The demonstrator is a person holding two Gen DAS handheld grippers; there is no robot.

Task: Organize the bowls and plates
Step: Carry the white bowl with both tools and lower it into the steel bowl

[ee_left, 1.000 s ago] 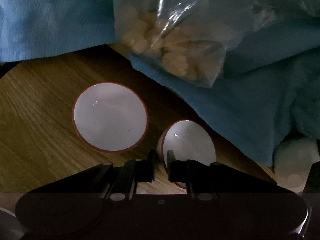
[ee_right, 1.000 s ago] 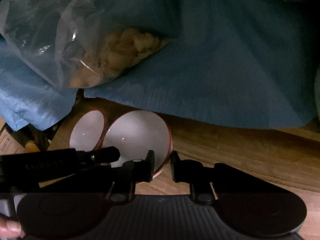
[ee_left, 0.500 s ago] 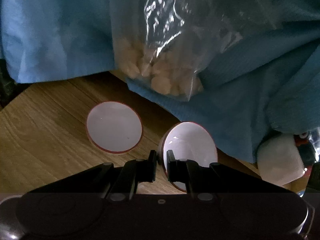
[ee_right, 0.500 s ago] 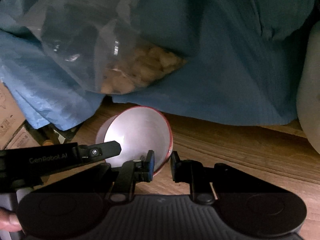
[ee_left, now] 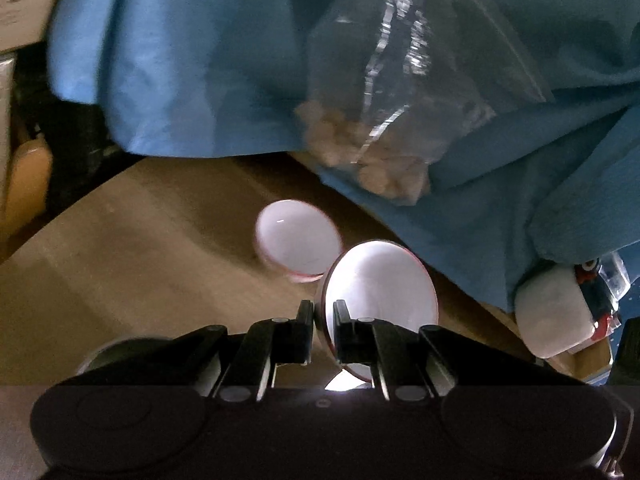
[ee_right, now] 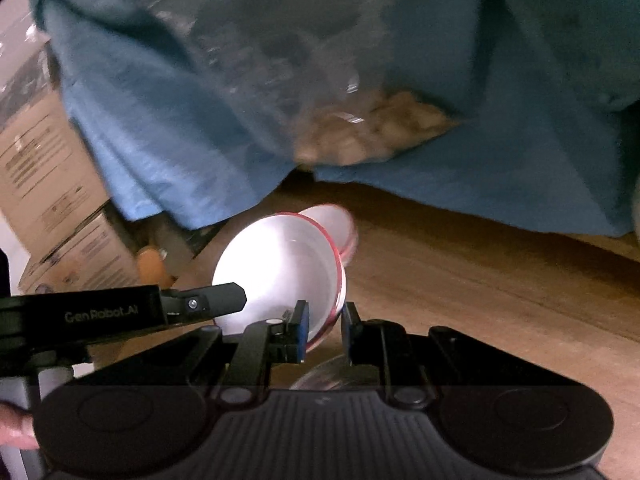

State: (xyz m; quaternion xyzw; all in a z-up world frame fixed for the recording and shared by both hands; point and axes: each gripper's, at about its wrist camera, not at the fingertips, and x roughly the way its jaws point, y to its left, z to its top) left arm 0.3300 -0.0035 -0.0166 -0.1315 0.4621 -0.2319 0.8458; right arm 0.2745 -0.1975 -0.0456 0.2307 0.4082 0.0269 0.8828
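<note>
A white bowl with a red rim (ee_left: 380, 300) hangs tilted above the wooden table (ee_left: 140, 248). My left gripper (ee_left: 322, 308) is shut on its near left rim. In the right wrist view the same bowl (ee_right: 280, 272) has my right gripper (ee_right: 324, 312) shut on its near right rim, and one of the left gripper's fingers (ee_right: 216, 300) reaches in from the left to the rim. A second white red-rimmed bowl (ee_left: 296, 240) rests on the table just behind the held one, partly hidden as the second bowl (ee_right: 340, 228) in the right view.
A blue cloth (ee_left: 200, 80) drapes over the back, with a clear plastic bag of pale pieces (ee_left: 380, 152) lying on it. Cardboard boxes (ee_right: 48, 184) stand at the left. A white soft object (ee_left: 552, 316) sits at the right table edge.
Both grippers have risen and drawn back with the held bowl. The bowl on the table now looks smaller and farther away, and boxes have come into view at the left.
</note>
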